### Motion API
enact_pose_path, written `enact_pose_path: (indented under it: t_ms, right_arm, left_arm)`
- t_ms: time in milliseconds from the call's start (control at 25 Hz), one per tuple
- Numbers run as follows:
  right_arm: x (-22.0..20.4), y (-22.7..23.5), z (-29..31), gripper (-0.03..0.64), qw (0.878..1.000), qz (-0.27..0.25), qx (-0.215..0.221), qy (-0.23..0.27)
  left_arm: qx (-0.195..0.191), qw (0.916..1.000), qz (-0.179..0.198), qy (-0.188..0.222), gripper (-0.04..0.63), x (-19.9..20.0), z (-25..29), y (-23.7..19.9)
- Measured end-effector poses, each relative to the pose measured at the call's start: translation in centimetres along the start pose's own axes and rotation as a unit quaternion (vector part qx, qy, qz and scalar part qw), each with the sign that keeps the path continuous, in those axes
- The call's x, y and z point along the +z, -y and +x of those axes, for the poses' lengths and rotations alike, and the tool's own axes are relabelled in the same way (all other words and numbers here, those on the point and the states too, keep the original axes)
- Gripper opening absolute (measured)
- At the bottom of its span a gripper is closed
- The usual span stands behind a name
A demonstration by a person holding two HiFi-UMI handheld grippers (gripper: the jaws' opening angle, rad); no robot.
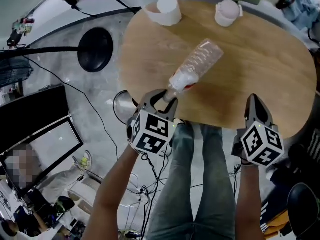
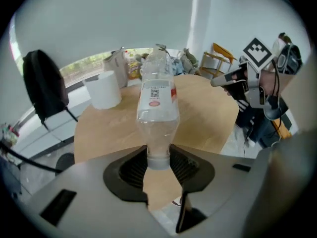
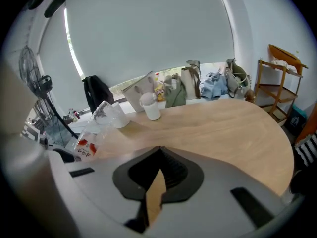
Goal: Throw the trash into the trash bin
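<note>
**Wooden surface below, bottle in the gripper, bin not yet reached**

Nearest the camera, the left gripper [image 1: 162, 98] is clamped on the neck of a clear, crumpled plastic bottle [image 1: 197, 64]. The bottle juts out over the oval surface [image 1: 260, 59], its body off the wood as far as the head view shows. The right gripper [image 1: 256, 103] hovers at the near edge with its jaws together and nothing between them.

The pick-up looks done; carrying and dropping remain. On the floor beside the surface's near-left edge stands a round, rimmed container [image 1: 120, 106], possibly the trash bin, though I cannot be sure. At the far edge sit a white paper roll [image 1: 167, 9] and a white cup [image 1: 227, 11]; whether they count as trash is unclear.
</note>
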State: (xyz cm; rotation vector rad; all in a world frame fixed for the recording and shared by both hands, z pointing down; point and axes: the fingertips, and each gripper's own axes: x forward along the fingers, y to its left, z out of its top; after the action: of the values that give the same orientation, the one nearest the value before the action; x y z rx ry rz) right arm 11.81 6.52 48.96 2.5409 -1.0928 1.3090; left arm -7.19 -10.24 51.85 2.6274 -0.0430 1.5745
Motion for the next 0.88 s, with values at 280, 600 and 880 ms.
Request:
enact_pose_path:
  t_ms: [280,600,880]
  right_arm:
    - [-1.3,-9.4,2.0,0.006,0.996,-0.072,0.055,-0.02]
    - [-4.7,-20.4,2.9,0.006,0.979,-0.155,0.123,-0.049]
    - [-9.3,-30.2,4.4,0.006,0.95,-0.232,0.189,-0.089]
  left_arm:
    - [0.05,0.9908,-0.124,0.019,0.147,-7.9,-3.9,-4.5]
    - [0.112,0.9661,-0.232,0.019,0.147,-17.4,-9.4,-8.2]
    - [0.136,0.9283,-0.346,-0.012,0.147,-28.0,-10.2,-8.8]
